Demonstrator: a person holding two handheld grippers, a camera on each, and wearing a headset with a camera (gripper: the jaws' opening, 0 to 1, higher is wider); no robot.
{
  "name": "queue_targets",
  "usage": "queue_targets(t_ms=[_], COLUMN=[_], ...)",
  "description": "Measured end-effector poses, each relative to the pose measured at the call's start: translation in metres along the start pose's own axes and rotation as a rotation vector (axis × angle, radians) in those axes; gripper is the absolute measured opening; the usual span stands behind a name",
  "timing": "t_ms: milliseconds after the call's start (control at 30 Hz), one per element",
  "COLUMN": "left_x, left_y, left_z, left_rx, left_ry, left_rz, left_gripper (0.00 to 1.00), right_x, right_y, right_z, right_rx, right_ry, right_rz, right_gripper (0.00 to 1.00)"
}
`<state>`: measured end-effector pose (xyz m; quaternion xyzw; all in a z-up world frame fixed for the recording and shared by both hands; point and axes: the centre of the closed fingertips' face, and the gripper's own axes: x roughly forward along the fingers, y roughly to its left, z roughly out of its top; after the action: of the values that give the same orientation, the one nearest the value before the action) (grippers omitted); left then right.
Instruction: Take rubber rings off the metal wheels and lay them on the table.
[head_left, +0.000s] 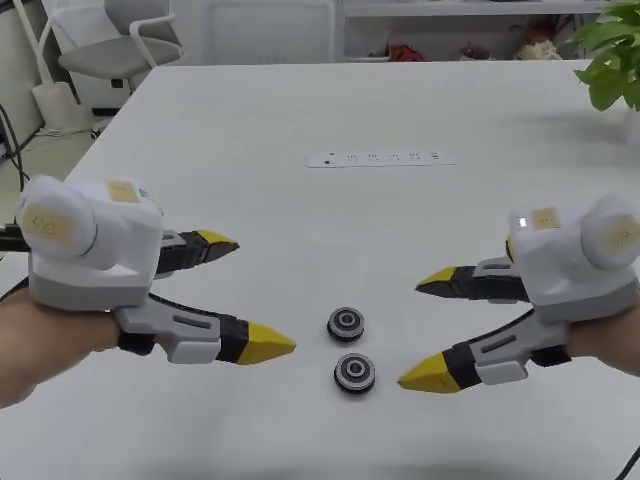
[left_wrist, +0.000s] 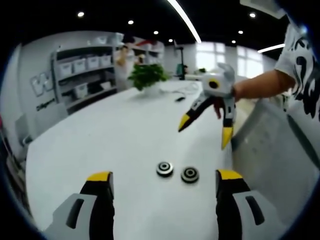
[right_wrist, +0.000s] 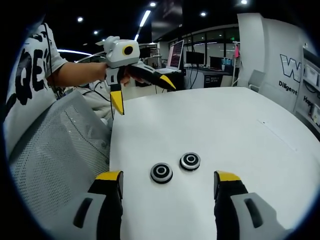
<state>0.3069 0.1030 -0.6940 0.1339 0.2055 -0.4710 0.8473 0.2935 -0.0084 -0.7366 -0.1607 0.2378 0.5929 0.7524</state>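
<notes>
Left gripper (head_left: 262, 295) and right gripper (head_left: 411, 333) are hovering wide open.
They are pointing inward at two metal wheels (head_left: 346, 323) (rubber rings (head_left: 340, 372) on) lying between them on the table (head_left: 300, 110), far from its edges.

The two wheels (head_left: 346, 323) look like shiny metal ringed in matt black rubber, the table (head_left: 300, 120) smooth matt white, the left gripper (head_left: 264, 295) and right gripper (head_left: 409, 334) smooth white plastic.
</notes>
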Motion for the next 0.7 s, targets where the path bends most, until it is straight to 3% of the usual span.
queue_targets(t_ms=[333, 700], left_x=[0.016, 0.036], left_y=[-0.008, -0.018], left_z=[-0.005, -0.024], left_rx=[0.008, 0.012], left_ry=[0.003, 0.040], left_rz=[-0.040, -0.088], left_gripper=[0.81, 0.75], right_x=[0.014, 0.027], right_y=[0.001, 0.001], right_z=[-0.008, -0.023], right_rx=[-0.015, -0.031], right_ry=[0.009, 0.046], right_rz=[0.041, 0.073], right_gripper=[0.64, 0.52])
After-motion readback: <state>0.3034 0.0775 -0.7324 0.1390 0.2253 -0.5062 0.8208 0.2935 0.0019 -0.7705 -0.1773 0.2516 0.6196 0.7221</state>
